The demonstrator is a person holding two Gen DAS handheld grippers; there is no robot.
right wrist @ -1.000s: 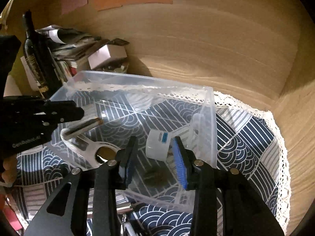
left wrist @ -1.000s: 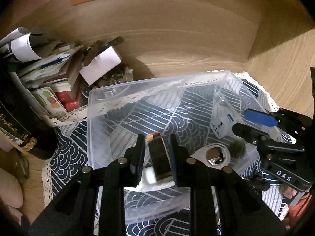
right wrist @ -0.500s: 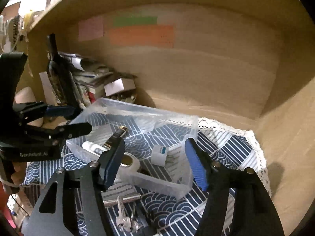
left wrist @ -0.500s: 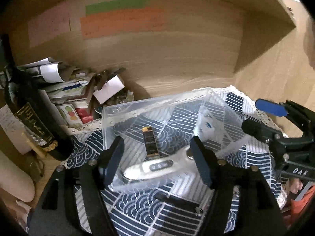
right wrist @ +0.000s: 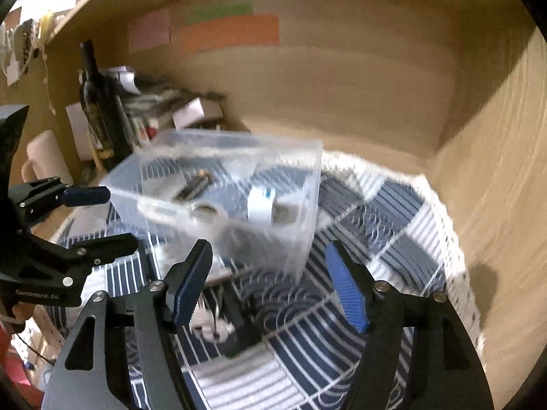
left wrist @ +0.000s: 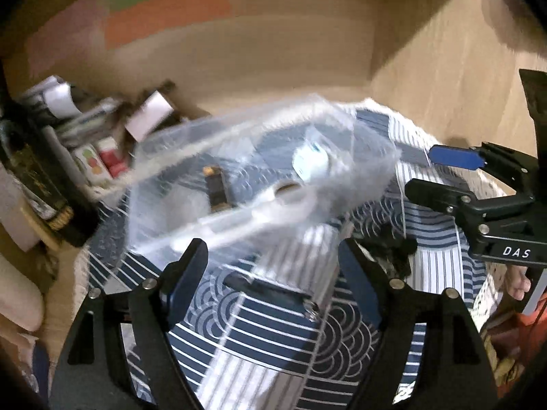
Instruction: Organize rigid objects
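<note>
A clear plastic bin sits on a blue-and-white patterned cloth. Inside it lie a dark slim stick with a gold tip, a white handled device and a small white box. My left gripper is open and empty in front of the bin; it also shows in the right wrist view. My right gripper is open and empty, and shows in the left wrist view. Both views are blurred.
A dark flat item with a ring and dark clutter lie on the cloth before the bin; keys lie near my right gripper. A wine bottle, papers and boxes stand at the left against the wooden wall.
One second ago my left gripper held the dark stick over the bin; it has opened, the stick lies in the bin, and both grippers, now wide open, have drawn back.
</note>
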